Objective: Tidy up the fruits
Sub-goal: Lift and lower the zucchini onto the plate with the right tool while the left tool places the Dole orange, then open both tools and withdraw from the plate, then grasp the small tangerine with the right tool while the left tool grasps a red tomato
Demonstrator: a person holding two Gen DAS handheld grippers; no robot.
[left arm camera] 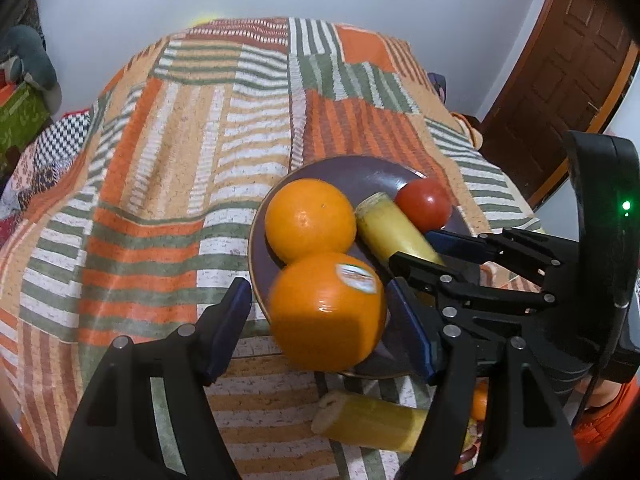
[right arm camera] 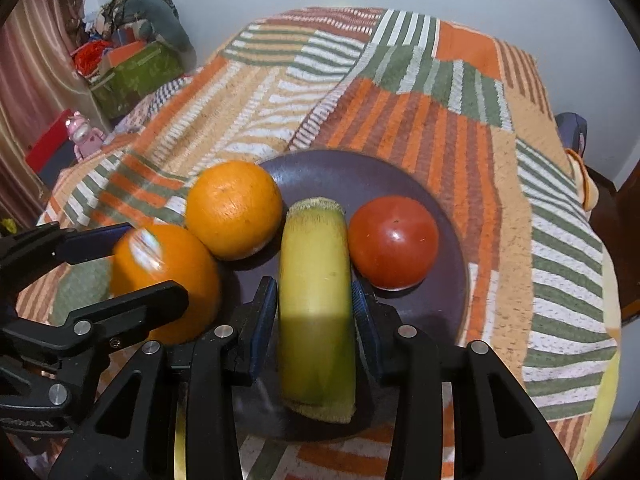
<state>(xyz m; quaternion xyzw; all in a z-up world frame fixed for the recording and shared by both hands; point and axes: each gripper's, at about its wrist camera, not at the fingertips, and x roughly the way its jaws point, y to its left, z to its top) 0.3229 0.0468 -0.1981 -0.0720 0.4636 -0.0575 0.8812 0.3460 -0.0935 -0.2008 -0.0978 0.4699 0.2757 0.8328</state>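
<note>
plate (right arm camera: 448, 240): on blanket-covered bed (left arm camera: 160, 184), toward near right part
stickered orange (left arm camera: 326, 312): at plate's near-left rim, between left gripper (left arm camera: 316, 320) fingers, gap to both pads
second orange (left arm camera: 310, 220): on plate's left side, just behind stickered orange, touching it
banana piece (right arm camera: 316, 300): lengthwise on plate middle, between right gripper (right arm camera: 316, 312) fingers, pads close on both sides
tomato (right arm camera: 394, 242): on plate's right side, just beside banana piece
another banana piece (left arm camera: 368, 420): on blanket, off plate, at bed's near edge
</note>
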